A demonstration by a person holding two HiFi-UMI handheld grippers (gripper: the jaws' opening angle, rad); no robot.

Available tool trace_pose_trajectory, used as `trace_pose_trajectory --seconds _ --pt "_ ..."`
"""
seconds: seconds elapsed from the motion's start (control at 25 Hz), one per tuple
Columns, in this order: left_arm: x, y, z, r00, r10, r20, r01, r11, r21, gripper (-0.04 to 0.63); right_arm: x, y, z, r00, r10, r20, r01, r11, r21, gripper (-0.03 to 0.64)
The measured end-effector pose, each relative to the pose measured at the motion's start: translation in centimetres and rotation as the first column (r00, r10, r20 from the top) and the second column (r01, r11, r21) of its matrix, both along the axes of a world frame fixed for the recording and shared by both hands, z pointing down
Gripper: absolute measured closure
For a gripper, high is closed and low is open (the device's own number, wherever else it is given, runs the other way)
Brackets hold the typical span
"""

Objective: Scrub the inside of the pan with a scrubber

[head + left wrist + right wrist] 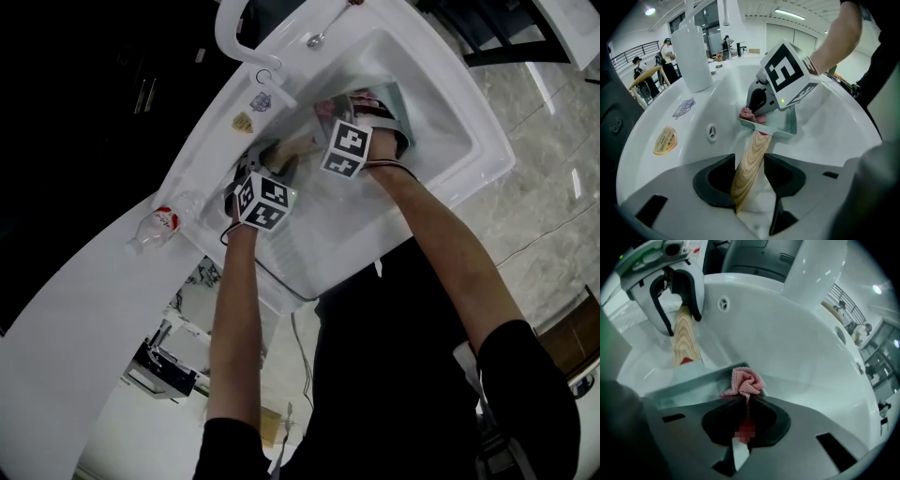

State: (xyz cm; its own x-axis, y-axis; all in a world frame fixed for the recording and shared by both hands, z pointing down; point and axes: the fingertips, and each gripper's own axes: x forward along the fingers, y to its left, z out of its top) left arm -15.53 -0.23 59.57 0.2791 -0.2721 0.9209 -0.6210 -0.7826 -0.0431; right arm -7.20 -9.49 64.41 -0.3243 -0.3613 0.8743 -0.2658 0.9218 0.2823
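A white worktop curves across the head view, and the white sink set in it fills the 12 o'clock part of the picture. In the basin lies the pan, pale green and straight-walled. Its wooden handle runs back toward 6 o'clock in the left gripper view.

The left hand-held gripper is clamped on that handle, with a pad pressing each side of the wood. The right hand-held gripper is closed on the scrubber, a bunched pink knitted pad that sticks out past the jaw tips at 12 o'clock. The scrubber sits at the pan's rim on the handle end. Whether it presses the pan floor or only hangs above it I can't quite tell, as the rim hides the contact.

The step in hand looks like the scrubbing itself. To do it well, the left grip should hold the handle firm so the pan does not skate on the slick basin. The right should push the scrubber down onto the floor and work in short overlapping strokes from the handle end toward the far wall. It should then go into the corners, where straight walls tend to trap dirt. Only a small tuft of scrubber shows, so a steep push risks the hard jaw tips scraping the coating. A shallower angle would lay more of the pad down.
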Motion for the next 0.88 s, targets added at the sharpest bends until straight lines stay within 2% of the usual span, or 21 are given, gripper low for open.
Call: trace_pose_trajectory --seconds 0.2,0.44,0.64,0.76,0.88 --pt "-0.1 -0.1 0.0 1.0 -0.007 -0.001 0.007 1.0 -0.004 0.4 5.2 -1.7 0.9 0.98 -0.012 -0.2 0.026 0.997 0.068 0.581" --pt "0.0 -0.2 0.2 1.0 -0.016 0.01 0.016 1.0 0.003 0.4 9.3 -2.8 1.6 0.944 -0.012 -0.331 0.038 0.997 0.071 0.581" --pt "0.0 0.3 0.6 0.999 0.009 0.053 -0.008 1.0 -0.017 0.388 10.9 -1.1 1.9 0.923 -0.092 -0.373 0.091 0.996 -0.021 0.581" --pt "-0.2 0.4 1.2 0.994 0.026 0.11 -0.024 1.0 -0.012 0.385 11.2 0.5 2.0 0.914 -0.147 -0.377 0.119 0.988 -0.097 0.581" --pt "-0.3 0.4 1.3 0.992 0.026 0.122 -0.025 1.0 -0.01 0.385 11.5 2.1 2.1 0.906 -0.197 -0.375 0.144 0.976 -0.165 0.581"
